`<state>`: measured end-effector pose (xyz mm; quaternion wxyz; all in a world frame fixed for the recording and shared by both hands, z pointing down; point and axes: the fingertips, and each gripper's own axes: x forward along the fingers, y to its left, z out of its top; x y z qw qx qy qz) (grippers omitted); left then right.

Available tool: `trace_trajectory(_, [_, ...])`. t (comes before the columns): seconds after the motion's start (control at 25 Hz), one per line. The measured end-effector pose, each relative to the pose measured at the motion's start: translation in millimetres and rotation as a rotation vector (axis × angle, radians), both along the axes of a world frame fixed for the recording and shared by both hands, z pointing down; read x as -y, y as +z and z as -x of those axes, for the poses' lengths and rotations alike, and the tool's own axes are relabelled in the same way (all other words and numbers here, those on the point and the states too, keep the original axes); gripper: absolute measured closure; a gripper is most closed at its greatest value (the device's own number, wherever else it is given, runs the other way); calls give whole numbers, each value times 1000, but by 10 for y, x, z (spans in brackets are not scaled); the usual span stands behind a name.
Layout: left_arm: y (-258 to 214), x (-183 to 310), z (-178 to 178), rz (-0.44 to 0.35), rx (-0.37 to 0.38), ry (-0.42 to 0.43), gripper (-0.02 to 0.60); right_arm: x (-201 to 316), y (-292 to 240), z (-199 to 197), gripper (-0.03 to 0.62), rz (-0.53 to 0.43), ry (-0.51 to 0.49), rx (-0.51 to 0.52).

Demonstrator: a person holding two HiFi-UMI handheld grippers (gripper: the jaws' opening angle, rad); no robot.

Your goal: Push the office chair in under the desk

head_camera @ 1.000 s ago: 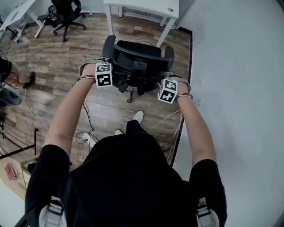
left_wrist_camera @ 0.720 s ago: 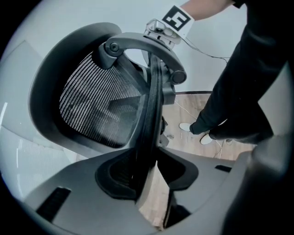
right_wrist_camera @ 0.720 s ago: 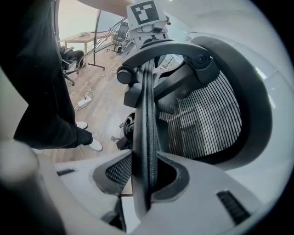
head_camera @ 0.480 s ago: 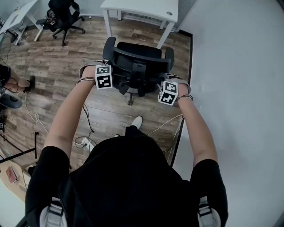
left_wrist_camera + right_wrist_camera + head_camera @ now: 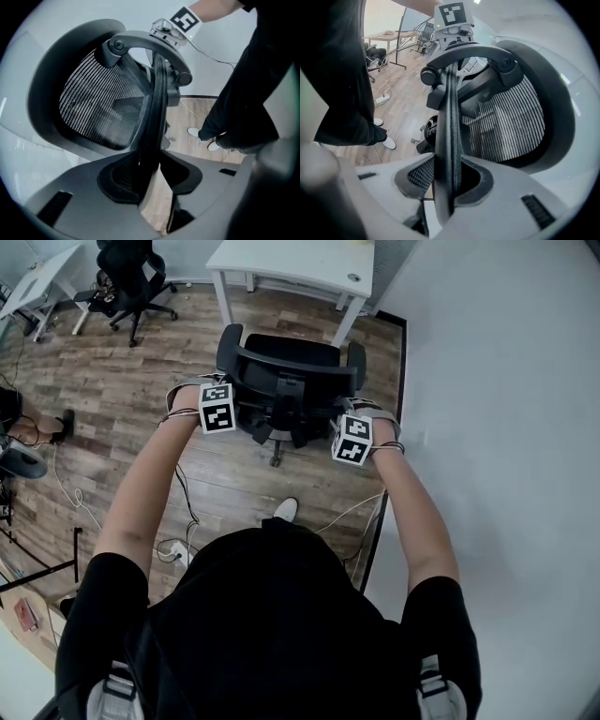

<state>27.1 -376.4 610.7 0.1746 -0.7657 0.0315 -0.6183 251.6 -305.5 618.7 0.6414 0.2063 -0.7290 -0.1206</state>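
Desk (image 5: 291,263) cut off at frame top | chair (image 5: 291,357) base mostly hidden

Head view looks steeply down from above the person — chair (image 5: 291,371) ahead, desk (image 5: 291,261) beyond. Gripper views sit close at opposite chair edges — facing each other, both sharing its mesh back (image 5: 98,112).

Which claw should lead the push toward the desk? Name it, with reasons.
Neither alone, probably: left claw and right claw each clamp one backrest edge of the office chair, with the desk straight ahead. Push evenly.
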Motion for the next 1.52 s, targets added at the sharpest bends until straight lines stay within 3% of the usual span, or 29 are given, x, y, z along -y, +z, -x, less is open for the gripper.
trace_trajectory(0.68, [51, 180, -47, -38, -8, -42, 442, 257, 18, -60, 484, -62, -25, -15])
trace_trajectory(1.52, [33, 1906, 155, -19, 14, 8, 436, 1838, -23, 187, 485, -35, 35, -16])
